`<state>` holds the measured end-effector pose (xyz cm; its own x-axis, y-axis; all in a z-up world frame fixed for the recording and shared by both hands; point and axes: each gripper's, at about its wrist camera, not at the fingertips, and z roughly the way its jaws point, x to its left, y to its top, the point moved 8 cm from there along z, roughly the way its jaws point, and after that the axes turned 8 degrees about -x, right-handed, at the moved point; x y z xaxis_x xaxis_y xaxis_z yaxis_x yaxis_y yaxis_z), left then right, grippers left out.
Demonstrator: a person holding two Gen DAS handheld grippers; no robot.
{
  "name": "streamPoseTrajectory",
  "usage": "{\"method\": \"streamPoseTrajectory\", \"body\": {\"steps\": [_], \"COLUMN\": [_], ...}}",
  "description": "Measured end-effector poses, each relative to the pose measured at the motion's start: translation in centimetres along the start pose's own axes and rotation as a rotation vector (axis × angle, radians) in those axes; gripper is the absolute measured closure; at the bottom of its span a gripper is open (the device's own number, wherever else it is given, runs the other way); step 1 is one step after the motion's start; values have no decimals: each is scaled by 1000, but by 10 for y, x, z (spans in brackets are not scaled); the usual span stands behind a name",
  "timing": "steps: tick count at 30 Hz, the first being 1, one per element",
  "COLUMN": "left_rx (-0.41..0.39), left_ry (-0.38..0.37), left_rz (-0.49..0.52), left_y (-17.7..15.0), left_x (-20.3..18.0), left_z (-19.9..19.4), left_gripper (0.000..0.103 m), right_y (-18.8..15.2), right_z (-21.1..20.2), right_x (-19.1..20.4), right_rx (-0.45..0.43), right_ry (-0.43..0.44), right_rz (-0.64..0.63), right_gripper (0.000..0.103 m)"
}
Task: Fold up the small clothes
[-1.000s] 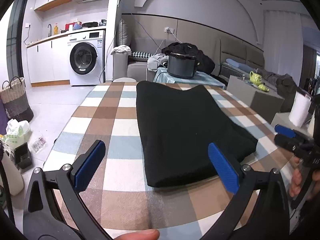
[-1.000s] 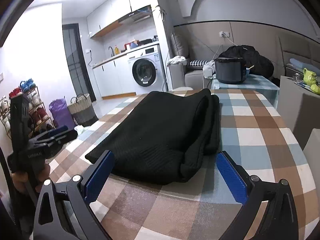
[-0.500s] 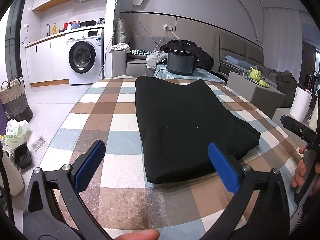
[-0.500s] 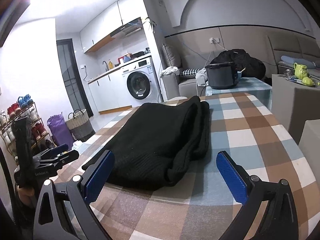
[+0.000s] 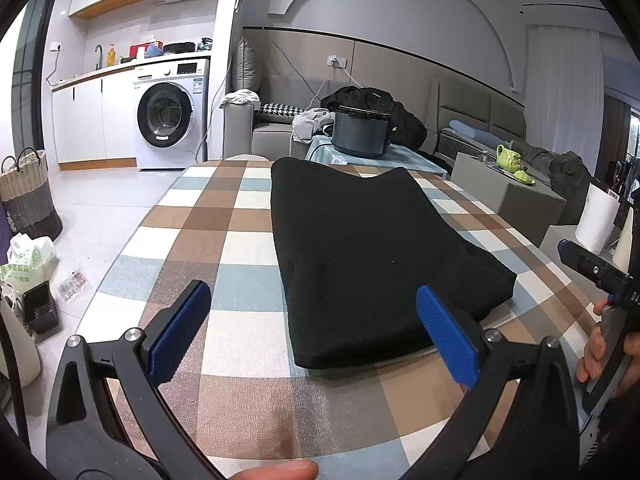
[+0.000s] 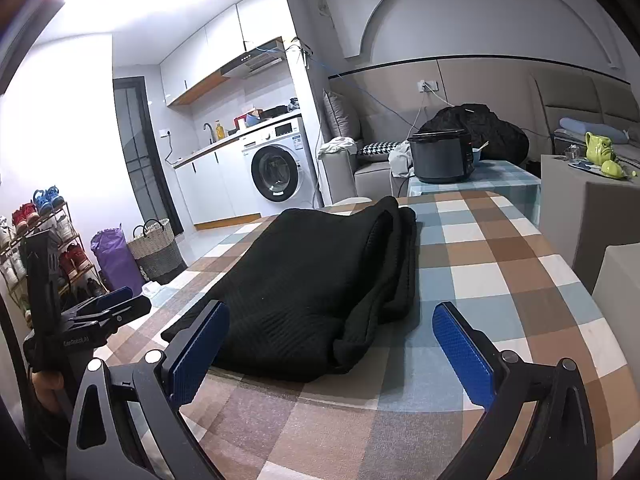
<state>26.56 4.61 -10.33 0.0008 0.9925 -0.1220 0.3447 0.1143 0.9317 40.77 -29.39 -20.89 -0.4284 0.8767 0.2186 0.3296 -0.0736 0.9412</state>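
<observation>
A black knit garment [image 5: 360,248] lies folded into a long rectangle on the checked tablecloth [image 5: 224,236]. In the right wrist view the same black garment [image 6: 316,284] shows its stacked folded layers along its right edge. My left gripper [image 5: 314,328] hangs open near the garment's near end, holding nothing. My right gripper [image 6: 330,354] is open too, back from the garment's near corner. Each gripper appears in the other's view: the right one [image 5: 592,268] at the far right, the left one [image 6: 104,308] at the far left, both held by hands.
A dark rice cooker [image 5: 362,132] stands on a small table beyond the checked one. A washing machine [image 5: 170,116], a woven basket [image 5: 28,196] and bags on the floor lie to the left. A grey sofa [image 5: 276,128] and a paper towel roll [image 5: 596,216] are nearby.
Both grippers have drawn back and up from the garment, staying open. The garment has not moved.
</observation>
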Motion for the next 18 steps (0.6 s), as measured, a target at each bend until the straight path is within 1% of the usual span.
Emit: {"method": "streamPoseTrajectory", "body": {"steps": [18], "left_rx": [4], "left_ry": [-2], "left_rz": [-4], "left_y": [1], "left_x": [0], "left_z": [-2], "left_gripper": [1], "right_y": [1], "right_z": [2], "right_x": [-1], "right_rx": [10], "right_ry": [1], "right_rz": [-4], "right_gripper": [0]}}
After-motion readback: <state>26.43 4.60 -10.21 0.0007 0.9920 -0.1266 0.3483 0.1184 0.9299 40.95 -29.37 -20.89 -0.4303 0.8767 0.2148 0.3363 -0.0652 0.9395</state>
